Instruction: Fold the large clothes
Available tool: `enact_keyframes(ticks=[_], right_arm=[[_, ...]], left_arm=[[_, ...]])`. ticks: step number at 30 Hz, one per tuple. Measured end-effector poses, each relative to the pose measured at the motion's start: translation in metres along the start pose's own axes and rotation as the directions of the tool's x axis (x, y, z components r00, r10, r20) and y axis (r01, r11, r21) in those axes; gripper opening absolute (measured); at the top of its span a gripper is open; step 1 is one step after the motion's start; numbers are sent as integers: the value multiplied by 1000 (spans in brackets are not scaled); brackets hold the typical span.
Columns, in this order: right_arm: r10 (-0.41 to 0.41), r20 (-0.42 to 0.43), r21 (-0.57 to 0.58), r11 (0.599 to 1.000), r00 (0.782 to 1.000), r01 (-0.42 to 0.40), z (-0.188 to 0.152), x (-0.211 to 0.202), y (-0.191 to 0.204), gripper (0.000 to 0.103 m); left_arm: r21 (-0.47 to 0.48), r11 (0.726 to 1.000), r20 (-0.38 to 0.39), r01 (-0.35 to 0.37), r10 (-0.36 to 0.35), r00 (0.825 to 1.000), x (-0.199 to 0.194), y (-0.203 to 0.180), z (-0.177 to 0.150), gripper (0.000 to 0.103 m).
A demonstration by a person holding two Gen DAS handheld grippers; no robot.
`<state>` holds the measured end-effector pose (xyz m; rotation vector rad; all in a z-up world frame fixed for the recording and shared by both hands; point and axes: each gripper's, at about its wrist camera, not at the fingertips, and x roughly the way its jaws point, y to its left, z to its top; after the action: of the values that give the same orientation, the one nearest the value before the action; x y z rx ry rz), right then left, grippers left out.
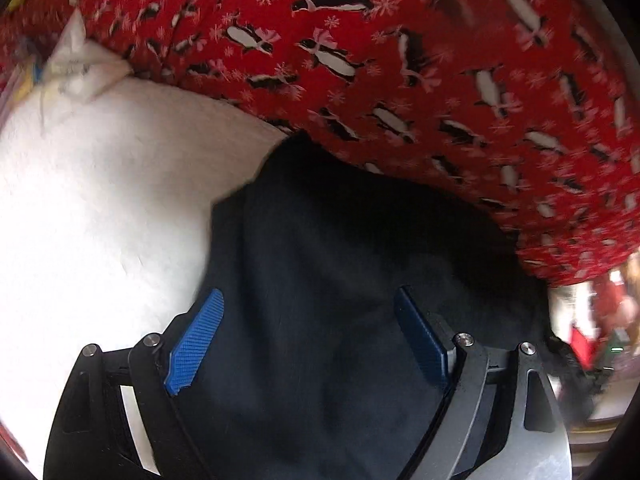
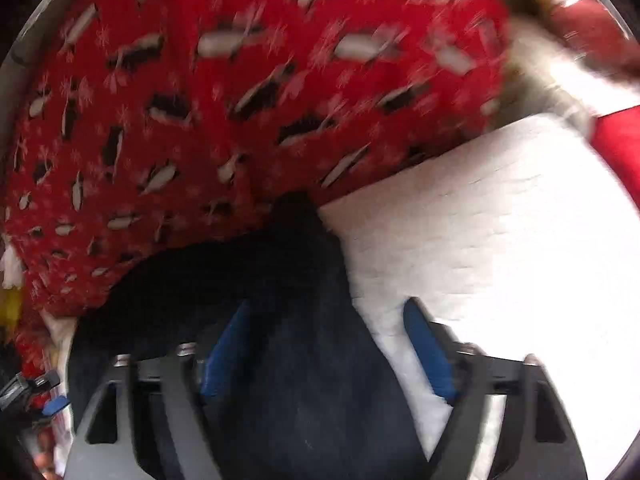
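A dark navy garment lies on a white textured surface, its far part running under a red penguin-print cloth. My left gripper is open, its blue pads spread wide over the garment's left edge. In the right wrist view the same dark garment lies between the fingers of my right gripper, which is open over the garment's right edge where it meets the white surface. The red penguin cloth fills the top. Both views are motion-blurred.
A crumpled white bag or tissue lies at the far left by the red cloth. Blurred room clutter shows at the right edge. A red object sits at the right wrist view's right edge.
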<state>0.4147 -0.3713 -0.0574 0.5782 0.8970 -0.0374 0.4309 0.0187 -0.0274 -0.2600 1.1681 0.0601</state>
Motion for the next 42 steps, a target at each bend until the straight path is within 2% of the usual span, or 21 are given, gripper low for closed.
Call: enact_keyframes(ticks=[1,3,4,6,8,10,11,13,15,19,24,26,28,29,31,33,35,36,38,40,42], right_arm=[[9,34,-15,1000,999,-9,-1,-4,2,2],[29,115,-1,1000,993,-29,-4,-14,-5,2],[8,91,46,999,996,-12,-5,-7,-18,2],[17,-1,93,996,1000,-17,-8,11,-33,2],[8,16,75,997,1000,-9,-9,3,-29,4],[-88,69,47,995,994,85,-8,-18,-18,28],[-79,112,41,996,991,75,-10,-29,-14,30],[39,193,-7,999,980,-38,-18,-54,-3,34],[104,203,-87,992,974,-88,-31,-69,16,42],[155,137,-211,970,978,-124,-54,-67,48,43],[163,113,-332,936,980,-117,-82,-59,84,43],[114,71,-394,916,991,-77,-96,-37,95,44],[-12,-39,-483,876,999,-9,-109,-1,98,50],[-27,15,-536,844,1000,31,-117,-4,103,50],[-65,54,-578,811,996,84,-120,-11,116,49],[40,53,-543,839,998,-5,-121,-29,117,48],[92,68,-533,845,994,-42,-123,-39,114,51],[63,44,-541,841,997,-29,-123,-28,116,51],[5,-30,-552,834,1000,-21,-129,2,106,52],[42,15,-559,829,999,-26,-133,0,103,53],[36,15,-557,830,999,-21,-131,2,103,53]], left_arm=[[15,999,24,-47,47,999,4,1,0,88],[35,976,72,-215,213,975,26,8,2,88],[31,968,41,-249,248,968,42,16,2,88],[-36,985,-26,-171,171,985,60,36,2,90],[-123,989,-33,-85,82,996,50,52,7,90],[-143,989,-66,-24,15,998,43,61,12,87],[-169,985,-62,30,-41,997,35,70,13,87],[-221,967,-34,126,-137,990,18,90,15,87],[-268,940,-15,210,-222,975,5,111,16,87],[-312,918,-55,247,-277,959,4,138,5,87],[-303,904,-150,303,-359,921,21,134,-30,88],[-292,901,-173,321,-379,909,27,124,-52,89],[-242,919,-145,312,-352,924,21,115,-58,90],[-237,920,-157,312,-353,922,19,111,-60,91],[-257,898,-194,357,-410,891,20,105,-65,91],[-276,878,-216,392,-454,864,22,101,-69,91],[-265,883,-214,388,-446,869,25,92,-74,96],[-259,885,-217,388,-445,869,26,88,-77,102],[-264,882,-218,391,-449,867,25,76,-85,103],[-275,879,-196,389,-447,873,19,69,-89,101],[-295,880,-169,373,-432,886,14,68,-89,71]])
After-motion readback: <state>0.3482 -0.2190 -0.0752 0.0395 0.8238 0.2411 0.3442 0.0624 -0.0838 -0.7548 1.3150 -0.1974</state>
